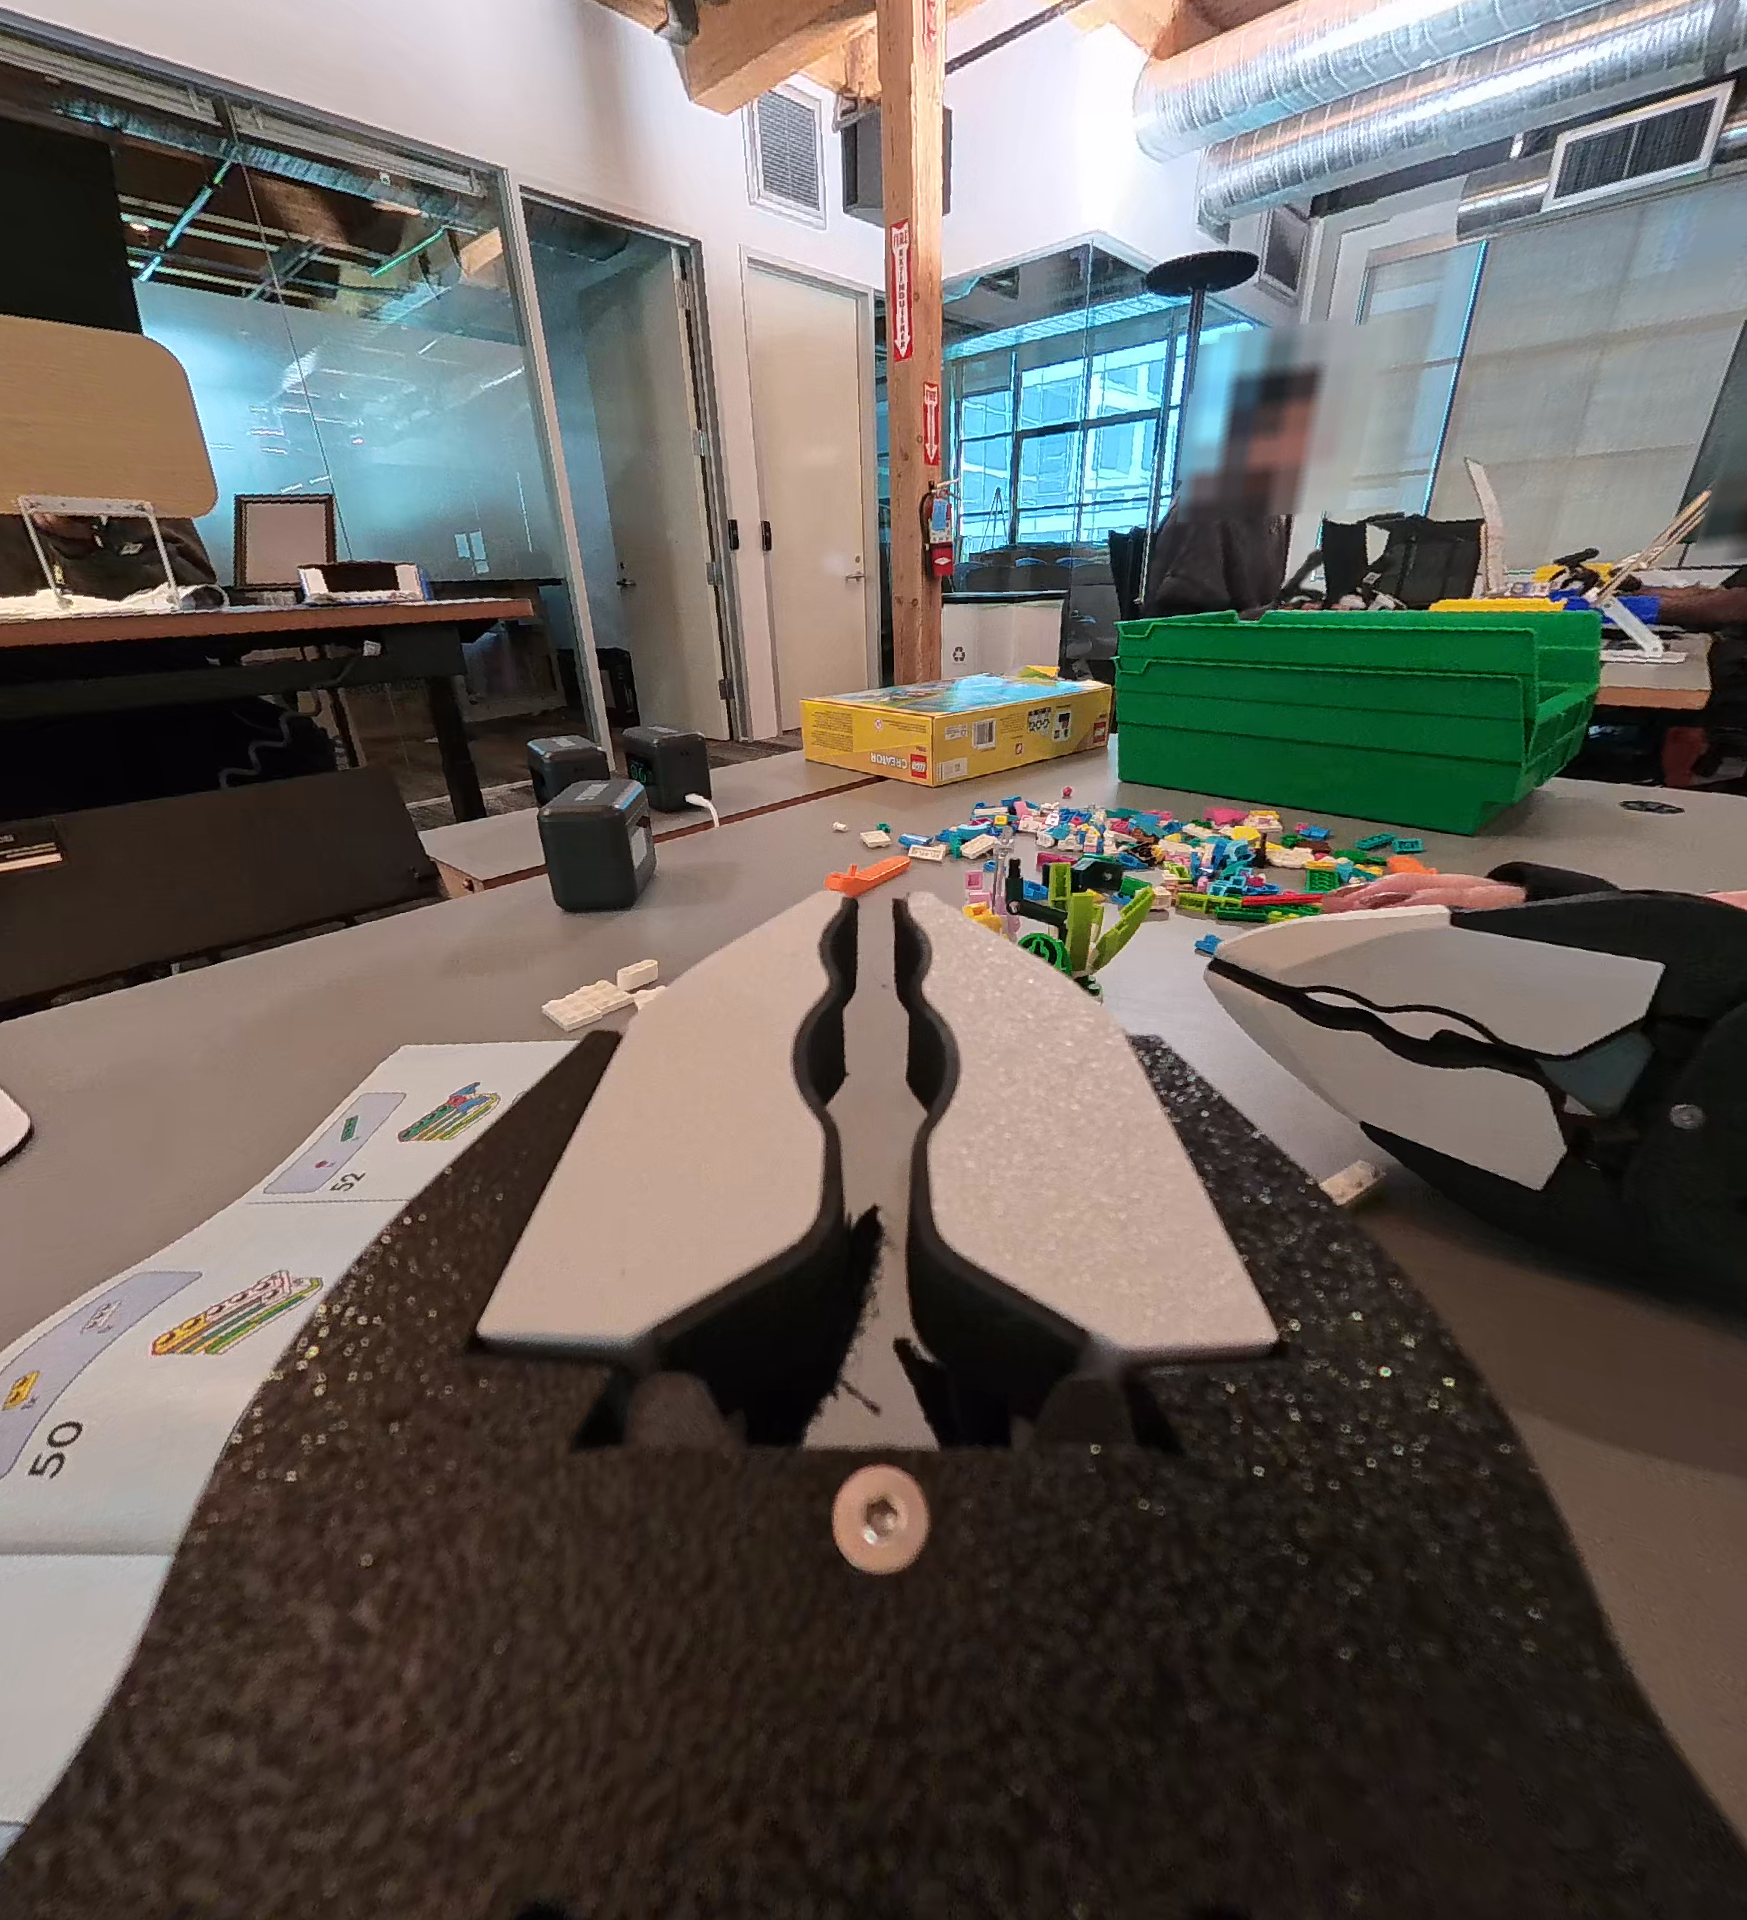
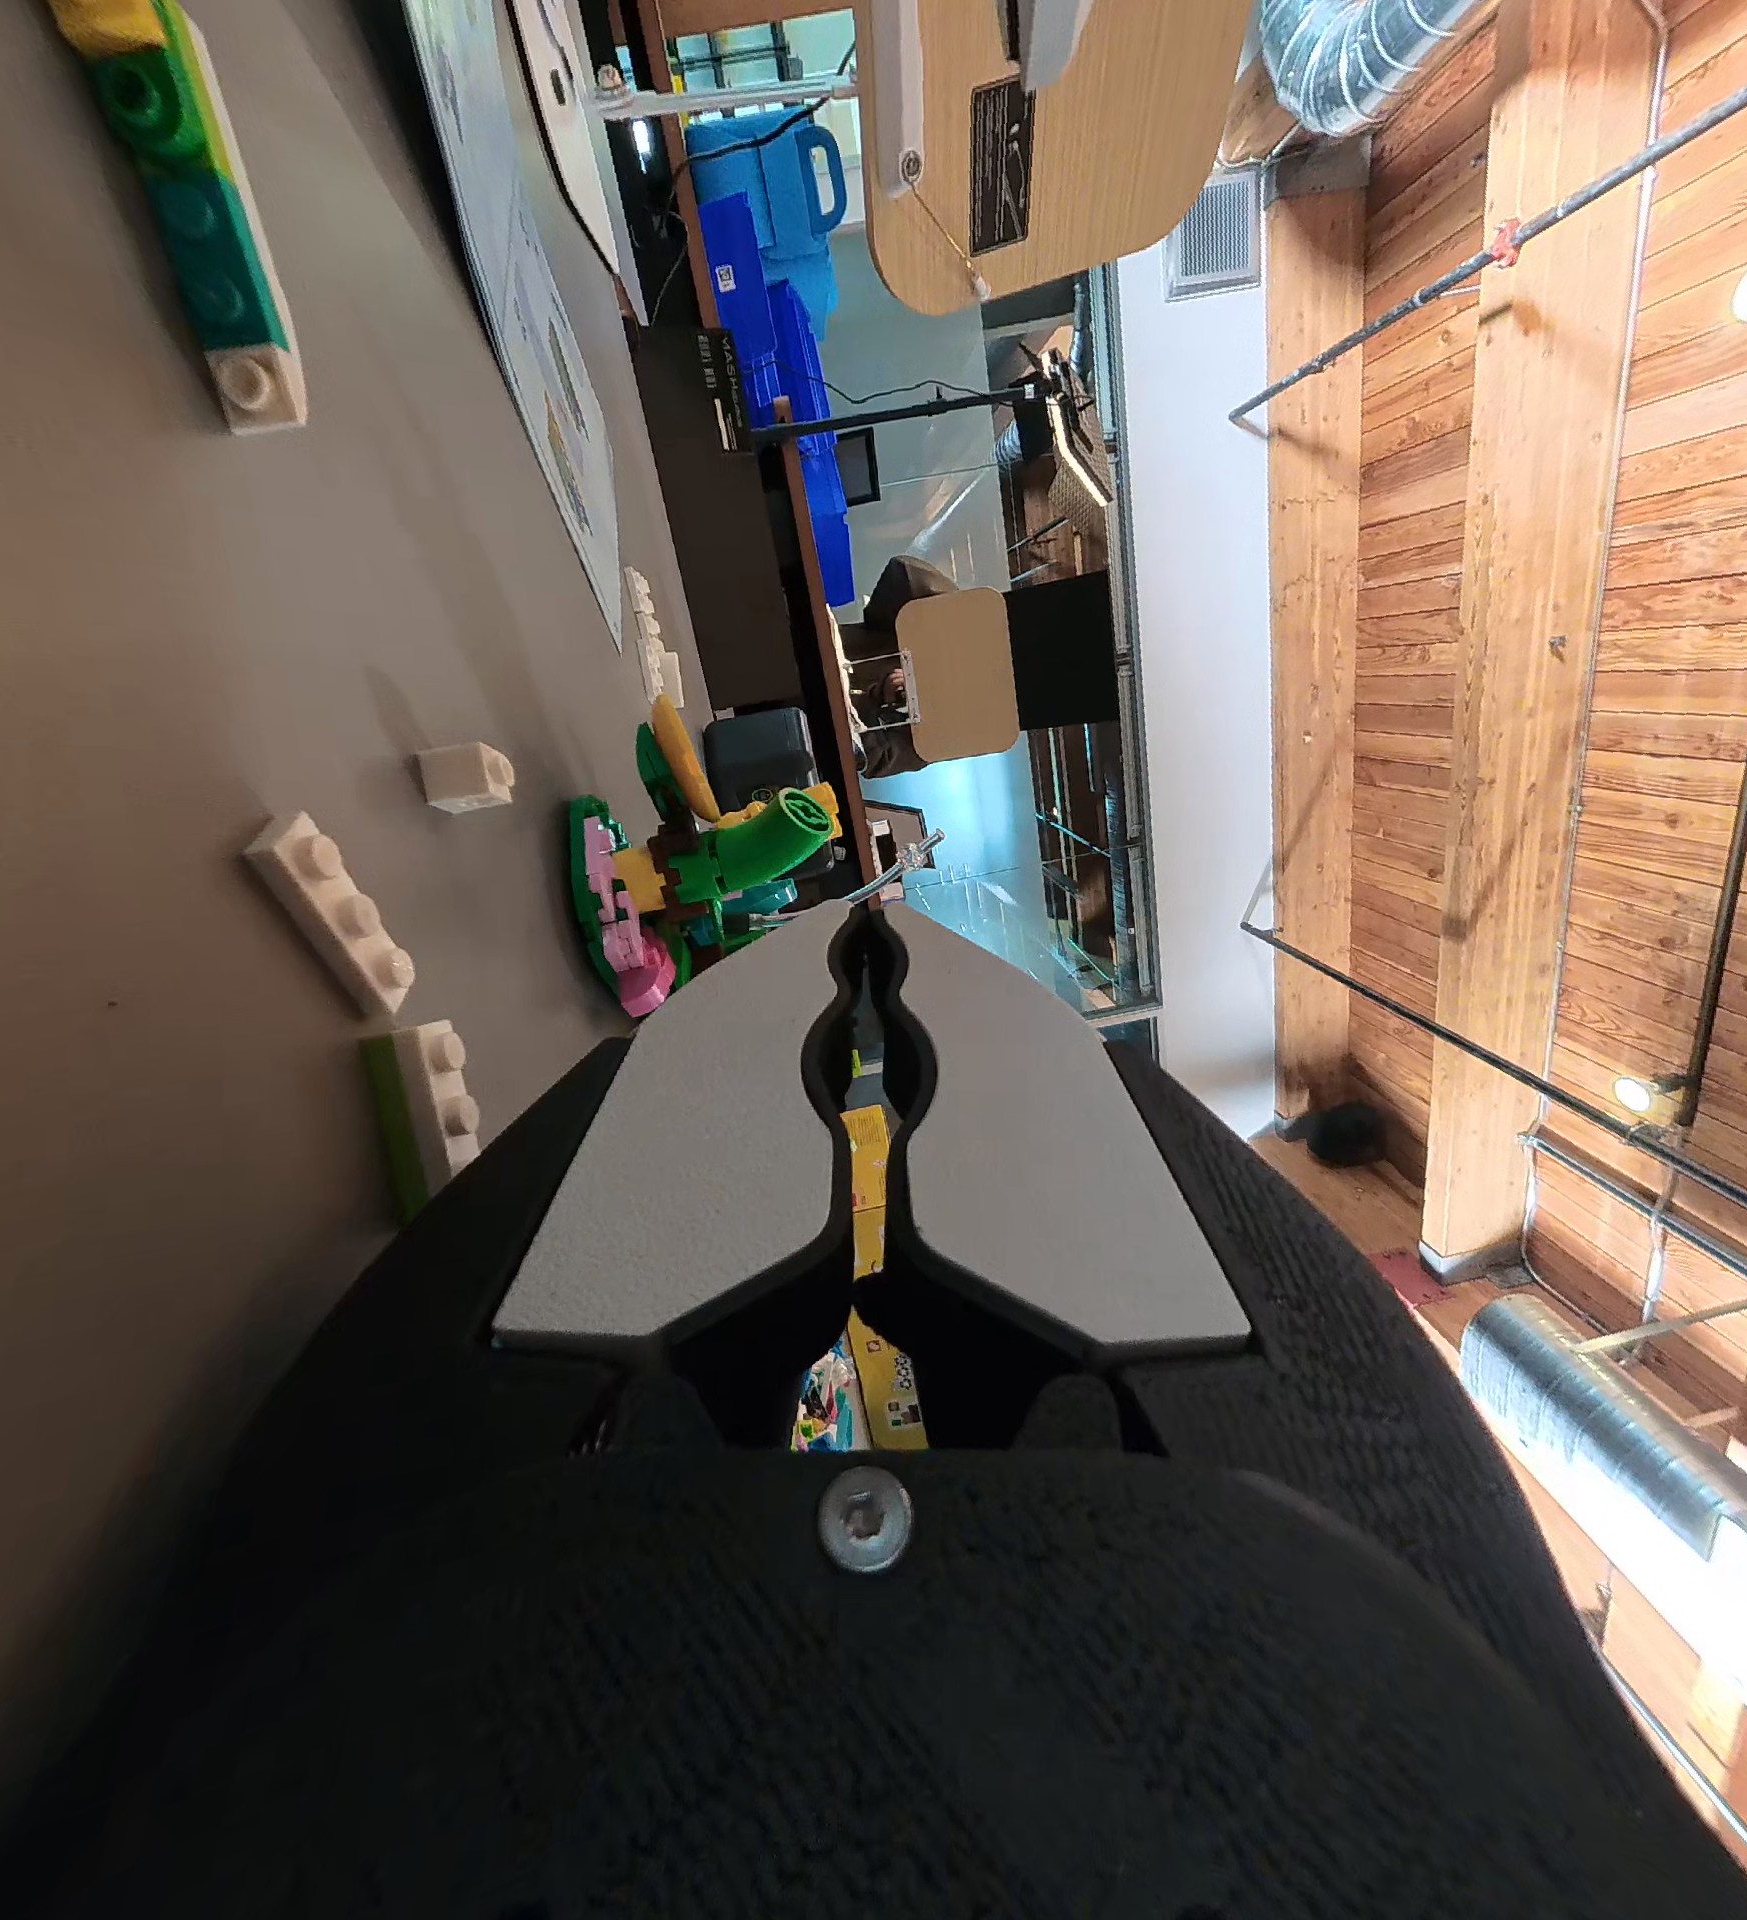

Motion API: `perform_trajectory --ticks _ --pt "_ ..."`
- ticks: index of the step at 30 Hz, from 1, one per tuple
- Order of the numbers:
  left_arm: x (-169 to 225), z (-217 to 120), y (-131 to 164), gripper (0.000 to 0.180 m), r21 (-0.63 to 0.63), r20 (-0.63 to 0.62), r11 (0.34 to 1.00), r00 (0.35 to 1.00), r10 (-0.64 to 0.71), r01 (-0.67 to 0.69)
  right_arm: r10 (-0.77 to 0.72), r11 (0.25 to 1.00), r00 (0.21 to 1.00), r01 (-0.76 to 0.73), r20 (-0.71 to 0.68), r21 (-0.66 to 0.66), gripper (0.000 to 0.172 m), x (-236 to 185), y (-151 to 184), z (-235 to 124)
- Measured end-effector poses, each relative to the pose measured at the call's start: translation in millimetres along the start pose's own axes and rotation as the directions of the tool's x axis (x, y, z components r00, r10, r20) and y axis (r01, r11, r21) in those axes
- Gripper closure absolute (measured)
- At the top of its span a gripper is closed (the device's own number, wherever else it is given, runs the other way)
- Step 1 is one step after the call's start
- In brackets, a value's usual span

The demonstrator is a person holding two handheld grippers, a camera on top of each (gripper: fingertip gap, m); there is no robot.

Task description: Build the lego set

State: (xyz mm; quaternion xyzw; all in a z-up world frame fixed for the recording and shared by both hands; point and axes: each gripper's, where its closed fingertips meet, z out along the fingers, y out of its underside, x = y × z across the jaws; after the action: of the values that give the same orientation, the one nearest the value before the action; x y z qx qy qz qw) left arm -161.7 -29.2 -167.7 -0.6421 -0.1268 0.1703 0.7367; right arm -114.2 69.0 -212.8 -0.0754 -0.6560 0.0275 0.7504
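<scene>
Left gripper [image 1: 874, 904] sits low over the grey desk [image 1: 329, 987], jaws a narrow slit apart w/ nothing btwn them, so open and empty. Just past its tips lies an orange brick-separator tool [image 1: 869, 875]; a few white plates [image 1: 599, 997] lie to its left, and the open instruction booklet [image 1: 225, 1247] is under and left of its body.

Right gripper [image 2: 864, 914] lies turned on its side, tips closed together; from the left view nothing shows sticking out of it. A thin clear rod [image 2: 895, 868] appears right at its tips, but can't tell if it touches them or belongs to the model behind.

That model, a part-built green, pink & yellow brick plant [image 2: 703, 862], stands on the desk just beyond the right gripper and btwn the two grippers. Near it: a long white plate [image 2: 329, 914], a small white brick [image 2: 464, 774], a white-and-lime stack [image 2: 422, 1112], and farther off a green/teal/white strip [image 2: 194, 208].

Farther out: a big spread of loose coloured bricks [image 1: 1212, 842], unsorted, then stacked green bins [image 1: 1357, 717], a yellow set box [image 1: 952, 727] and dark cube-shaped units [image 1: 596, 857]
</scene>
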Motion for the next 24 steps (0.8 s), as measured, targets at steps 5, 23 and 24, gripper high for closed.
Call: perform_trajectory --ticks 5,23,24 --pt "0.1 -0.1 0.1 0.175 0.0 0.0 1.0 1.0 0.0 0.0 -0.003 1.0 1.0 0.003 0.002 0.002 0.172 -0.6 -0.4 -0.1" --pt "0.6 -0.2 0.4 0.175 -0.001 -0.003 1.0 1.0 0.0 0.0 -0.014 1.0 1.0 0.014 0.006 0.004 0.172 -1.8 -0.6 -0.6" --pt "0.7 -0.2 0.4 0.175 -0.002 -0.003 1.0 1.0 0.0 0.0 -0.01 1.0 1.0 0.01 0.008 0.005 0.172 -1.9 -1.2 -0.9"
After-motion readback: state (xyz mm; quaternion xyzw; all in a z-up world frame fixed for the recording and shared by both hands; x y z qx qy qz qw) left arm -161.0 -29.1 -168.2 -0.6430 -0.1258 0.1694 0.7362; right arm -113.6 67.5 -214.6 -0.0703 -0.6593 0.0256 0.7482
